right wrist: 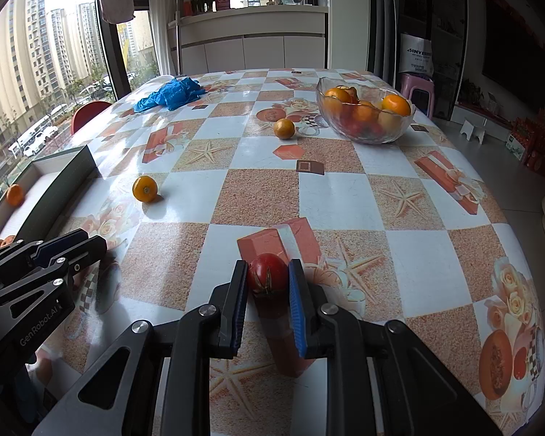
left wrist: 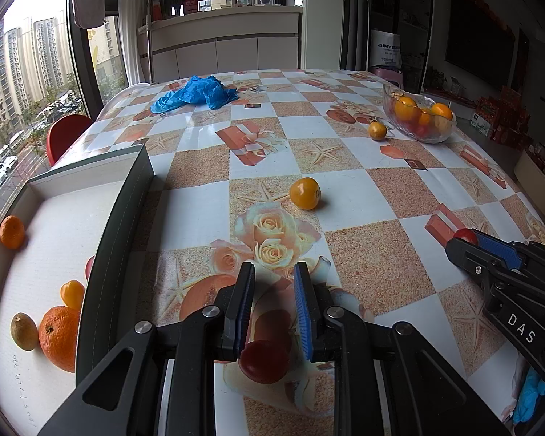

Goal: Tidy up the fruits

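I hold one red tomato (left wrist: 264, 361) clamped in the left gripper (left wrist: 274, 272) and a second tomato (right wrist: 267, 273) clamped in the right gripper (right wrist: 264, 272), both low over the table (right wrist: 345, 196). The open box (left wrist: 127, 196) wall stands just left of my left gripper; open tablecloth lies ahead, with only a yellow fruit (left wrist: 305, 193) mid-table and the glass bowl (right wrist: 365, 114) far right.

Surface (right wrist: 338, 189) wore glossy checked cloth printed with starfish, roses, gift boxes. On it: shallow white-lined box (left wrist: 127, 196) at left edge; crumpled blue plastic bag (left wrist: 194, 92) at far side; glass fruit bowl (right wrist: 365, 114) far right, small orange fruit (right wrist: 284, 128) just beside it; yellow-orange fruit (left wrist: 305, 193) alone mid-surface; red tomato (right wrist: 267, 272) near front; second red tomato (left wrist: 264, 361) near front-left.
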